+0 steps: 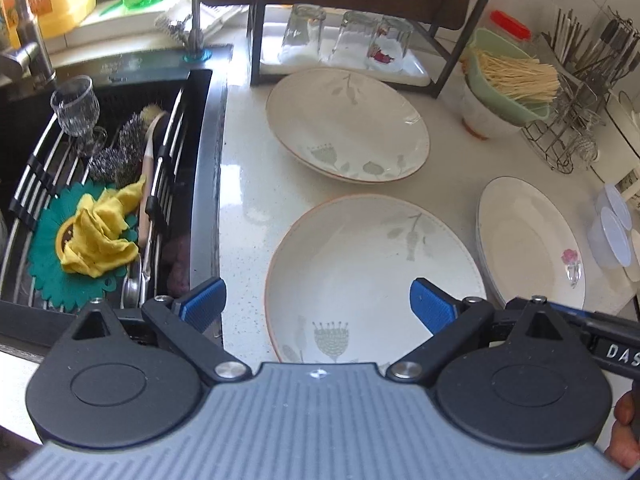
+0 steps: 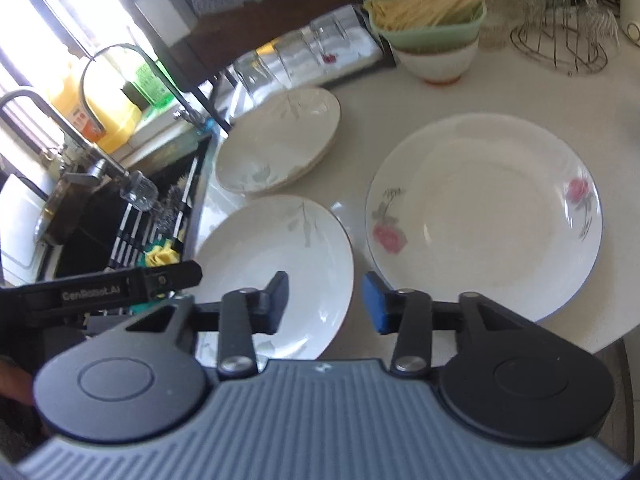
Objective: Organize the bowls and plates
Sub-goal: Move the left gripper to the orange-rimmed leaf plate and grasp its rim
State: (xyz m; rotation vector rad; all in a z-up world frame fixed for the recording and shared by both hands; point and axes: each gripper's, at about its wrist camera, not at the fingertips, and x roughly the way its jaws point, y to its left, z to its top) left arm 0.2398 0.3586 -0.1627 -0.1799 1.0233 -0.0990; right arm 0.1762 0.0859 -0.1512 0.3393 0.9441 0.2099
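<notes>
A near leaf-pattern plate (image 1: pixel 372 272) lies on the white counter, with a small stack of the same plates (image 1: pixel 346 124) behind it. A rose-pattern plate stack (image 1: pixel 528 244) lies to the right. My left gripper (image 1: pixel 316 308) is open and empty, low over the near plate's front. In the right wrist view the near plate (image 2: pixel 280 264), the far stack (image 2: pixel 280 140) and the rose plate (image 2: pixel 484 216) show. My right gripper (image 2: pixel 326 304) is open and empty, above the gap between near plate and rose plate. The left gripper's body (image 2: pixel 100 288) shows at its left.
A sink (image 1: pixel 100 200) with a rack, wine glass (image 1: pixel 76 106), scourers and yellow cloth is on the left. A dark shelf with upturned glasses (image 1: pixel 348 40) stands behind. Stacked bowls with chopsticks (image 1: pixel 508 88), a wire rack (image 1: pixel 576 136) and plastic tubs (image 1: pixel 612 232) sit right.
</notes>
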